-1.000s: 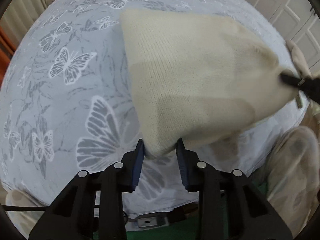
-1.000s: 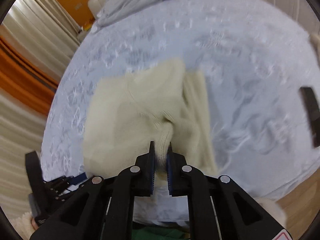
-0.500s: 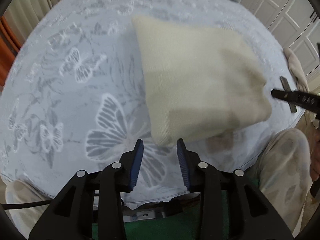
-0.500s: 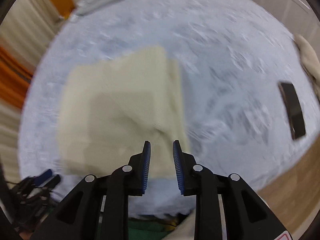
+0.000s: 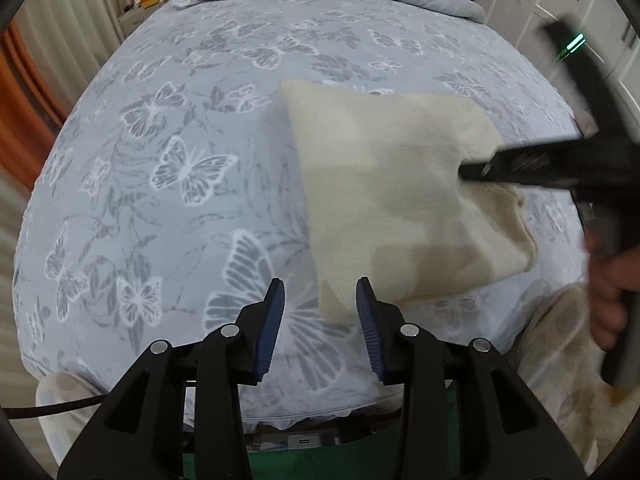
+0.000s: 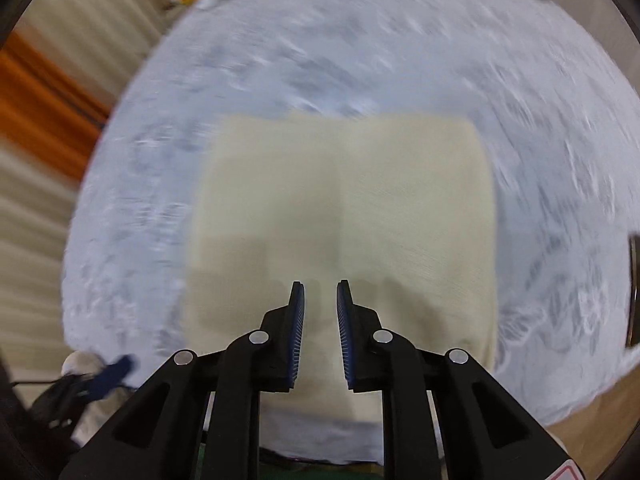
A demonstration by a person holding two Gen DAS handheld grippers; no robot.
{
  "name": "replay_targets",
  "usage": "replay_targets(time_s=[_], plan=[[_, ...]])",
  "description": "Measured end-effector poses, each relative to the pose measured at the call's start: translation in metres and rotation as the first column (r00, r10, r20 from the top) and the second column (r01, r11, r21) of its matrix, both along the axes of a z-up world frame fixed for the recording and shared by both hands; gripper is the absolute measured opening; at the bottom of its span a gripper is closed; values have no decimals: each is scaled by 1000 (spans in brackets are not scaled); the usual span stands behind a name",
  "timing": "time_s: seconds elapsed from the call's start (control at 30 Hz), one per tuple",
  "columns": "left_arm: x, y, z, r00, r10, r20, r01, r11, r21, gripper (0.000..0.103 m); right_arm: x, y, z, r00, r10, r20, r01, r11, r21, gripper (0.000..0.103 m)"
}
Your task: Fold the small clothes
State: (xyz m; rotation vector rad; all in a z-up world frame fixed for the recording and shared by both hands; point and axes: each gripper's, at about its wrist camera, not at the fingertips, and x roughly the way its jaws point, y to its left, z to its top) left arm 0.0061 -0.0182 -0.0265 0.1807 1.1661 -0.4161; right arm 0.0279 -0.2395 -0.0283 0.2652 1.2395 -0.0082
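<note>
Left wrist view: folded cream knit point(image 5: 404, 200) flat on butterfly bedsheet point(image 5: 168, 184); left gripper point(image 5: 320, 308) jaws just opened, spread, empty, near corner. Right gripper point(image 6: 320, 300) jaws just narrowing, still parted, nothing pinched.

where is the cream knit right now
The cream knit lies folded on the butterfly bedsheet, right of centre in the left wrist view, near the bed's front edge.
</note>
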Motion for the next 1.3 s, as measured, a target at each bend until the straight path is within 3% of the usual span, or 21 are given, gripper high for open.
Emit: replay_targets(time_s=[0.1, 0.17, 0.2, 0.27, 0.33, 0.4, 0.43, 0.5, 0.57, 0.6, 0.67, 0.7, 0.73, 0.8, 0.87, 0.93, 1.0, 1.07, 1.1, 1.23, 1.3], plan=[[3, 3, -4, 1000, 21, -17, -21, 1000, 8, 36, 12, 39, -13, 993, 111, -35, -110, 993, 32, 19], [4, 7, -4, 999, 35, -13, -34, 999, 20, 36, 23, 67, -52, 978, 173, -118, -179, 983, -40, 19], [4, 9, -4, 999, 39, -12, -39, 999, 24, 36, 26, 74, -59, 976, 193, -106, -201, 977, -71, 18], [5, 16, -4, 998, 55, -16, -54, 998, 33, 36, 29, 78, -43, 974, 197, -109, -207, 974, -88, 19], [5, 20, -5, 998, 63, -21, -62, 997, 35, 37, 24, 66, -19, 984, 171, -59, -173, 984, -34, 17], [8, 24, -4, 997, 78, -23, -77, 997, 31, 47, 8, 33, 9, 996, 82, 25, -81, 996, -43, 15], [10, 24, -4, 996, 85, -27, -85, 996, 21, 54, 0, 22, 14, 998, 48, 37, -46, 997, -58, 18], [17, 21, -1, 994, 95, -49, -96, 995, -35, 59, -16, -22, 19, 997, -66, 43, 70, 992, -107, 36], [27, 14, 2, 993, 96, -71, -102, 990, -99, 69, -28, -61, 14, 982, -181, 45, 185, 977, -102, 69], [33, 8, 2, 992, 102, -79, -112, 984, -141, 73, -33, -75, 8, 973, -226, 40, 229, 971, -70, 70], [44, -3, -3, 991, 101, -86, -115, 978, -172, 75, -32, -93, -15, 965, -262, -3, 262, 963, 56, 70], [49, -10, -9, 991, 100, -91, -114, 979, -167, 75, -26, -95, -32, 966, -254, -39, 257, 961, 105, 64], [55, -21, -19, 990, 96, -100, -110, 983, -145, 72, -20, -91, -48, 972, -223, -74, 230, 967, 109, 30], [62, -36, -35, 990, 76, -119, -88, 992, -92, 57, -12, -83, -48, 980, -189, -63, 194, 978, 80, 16], [65, -45, -41, 990, 68, -120, -73, 997, -38, 56, -17, -77, -10, 983, -175, 60, 171, 983, 67, 13], [63, -45, -35, 993, 62, -98, -67, 997, -48, 58, -24, -83, 18, 975, -169, 143, 165, 985, 40, 12], [62, -48, -38, 995, 43, -89, -46, 998, -30, 62, -21, -93, -3, 982, -176, 74, 174, 984, 38, 12], [62, -51, -48, 994, 37, -104, -37, 999, -5, 64, -19, -100, -58, 982, -174, -71, 172, 985, -32, 12], [62, -55, -54, 993, 33, -113, -32, 999, 10, 67, -22, -103, -67, 981, -184, -69, 182, 983, -25, 12], [57, -59, -55, 997, 15, -78, -12, 999, 34, 69, -25, -107, -15, 959, -282, 35, 282, 959, 5, 17], [57, -57, -56, 996, 23, -88, -21, 1000, 22, 69, -30, -99, 5, 961, -262, 84, 262, 965, 19, 18]])
